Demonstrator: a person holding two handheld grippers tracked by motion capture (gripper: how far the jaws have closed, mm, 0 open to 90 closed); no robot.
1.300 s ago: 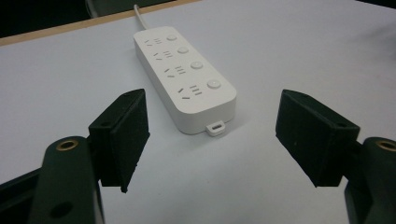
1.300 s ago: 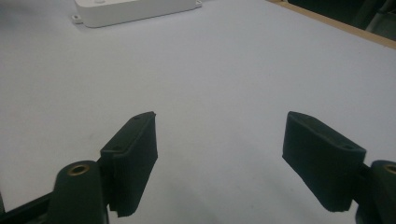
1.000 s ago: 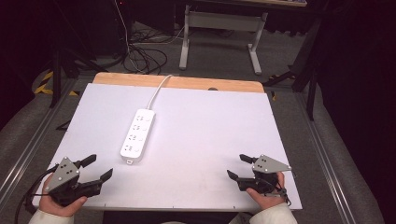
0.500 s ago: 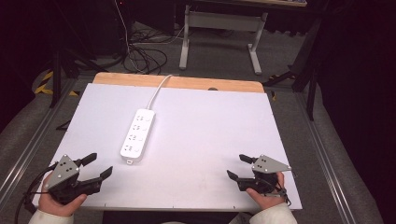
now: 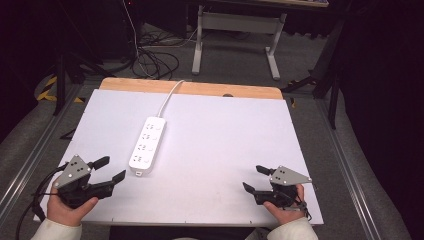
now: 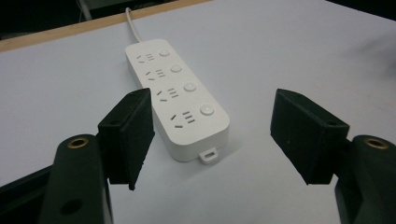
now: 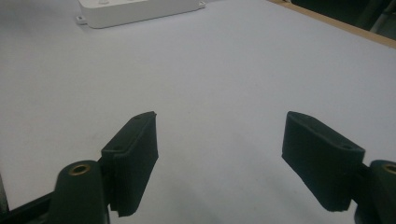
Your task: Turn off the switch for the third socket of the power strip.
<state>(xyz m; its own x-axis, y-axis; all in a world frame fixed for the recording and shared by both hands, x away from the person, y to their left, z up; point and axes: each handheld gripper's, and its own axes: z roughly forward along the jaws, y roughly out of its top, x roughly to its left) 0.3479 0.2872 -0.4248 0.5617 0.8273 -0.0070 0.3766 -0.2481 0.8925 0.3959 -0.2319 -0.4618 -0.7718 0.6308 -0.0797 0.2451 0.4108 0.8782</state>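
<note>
A white power strip (image 5: 147, 146) with several sockets lies on the white table top (image 5: 225, 135), left of centre, its cord (image 5: 170, 97) running off the far edge. My left gripper (image 5: 111, 169) sits at the near left corner, just short of the strip's near end. In the left gripper view the strip (image 6: 180, 98) lies ahead of the left gripper (image 6: 219, 135); its jaws have just been closing a little and stand open with nothing between them. My right gripper (image 5: 253, 178) rests at the near right, open and empty. In its own view the right gripper (image 7: 219, 158) faces bare table, the strip (image 7: 135, 10) far off.
A wooden strip (image 5: 190, 89) borders the table's far edge. Beyond it, on the dark floor, are loose cables (image 5: 150, 60) and a grey desk frame (image 5: 235, 30). Metal rails run along both sides of the table.
The left gripper has edged slightly forward toward the power strip. The right gripper has stayed where it was.
</note>
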